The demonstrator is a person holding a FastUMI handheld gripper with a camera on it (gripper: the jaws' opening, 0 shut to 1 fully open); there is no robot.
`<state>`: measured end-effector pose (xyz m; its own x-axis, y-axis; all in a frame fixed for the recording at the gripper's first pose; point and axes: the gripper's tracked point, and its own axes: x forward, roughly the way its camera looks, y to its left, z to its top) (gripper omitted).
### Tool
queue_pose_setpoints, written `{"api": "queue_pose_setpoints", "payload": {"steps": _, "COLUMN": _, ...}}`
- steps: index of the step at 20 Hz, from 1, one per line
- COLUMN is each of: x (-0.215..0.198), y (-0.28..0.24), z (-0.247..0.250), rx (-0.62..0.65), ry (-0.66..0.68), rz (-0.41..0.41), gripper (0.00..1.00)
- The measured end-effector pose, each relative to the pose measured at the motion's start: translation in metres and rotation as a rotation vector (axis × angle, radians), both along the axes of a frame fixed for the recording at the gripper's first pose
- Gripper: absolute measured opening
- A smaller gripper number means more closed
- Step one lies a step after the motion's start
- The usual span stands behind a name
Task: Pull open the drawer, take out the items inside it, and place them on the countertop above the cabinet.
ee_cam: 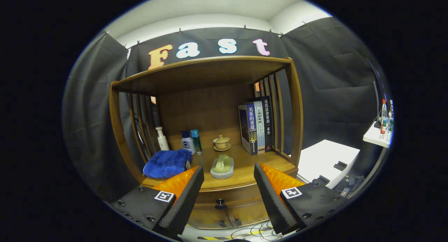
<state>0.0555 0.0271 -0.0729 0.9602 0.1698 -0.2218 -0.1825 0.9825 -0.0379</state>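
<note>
A wooden cabinet stands ahead with an open shelf over its countertop [245, 165]. Under the countertop's front edge runs the drawer [231, 197], shut, with a small dark knob [220, 202] in its middle. My gripper [229, 173] hangs open in front of the cabinet, its fingers wide apart with nothing between them. The knob lies between the fingers and a little below their tips. The drawer's contents are hidden.
On the countertop lie a folded blue towel [167, 163], a pale green soap on a dish [222, 166], a white bottle [162, 138], two small bottles [191, 142], a lidded cup [222, 142] and upright books [256, 127]. Cabinet doors [224, 217] sit below. A white table [327, 159] stands right.
</note>
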Motion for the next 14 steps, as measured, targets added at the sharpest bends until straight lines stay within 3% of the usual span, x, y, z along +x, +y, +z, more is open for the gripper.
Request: {"api": "queue_pose_setpoints", "payload": {"steps": 14, "x": 0.0001, "y": -0.0012, "z": -0.0017, "rx": 0.011, "ry": 0.007, "rz": 0.0, "gripper": 0.96}}
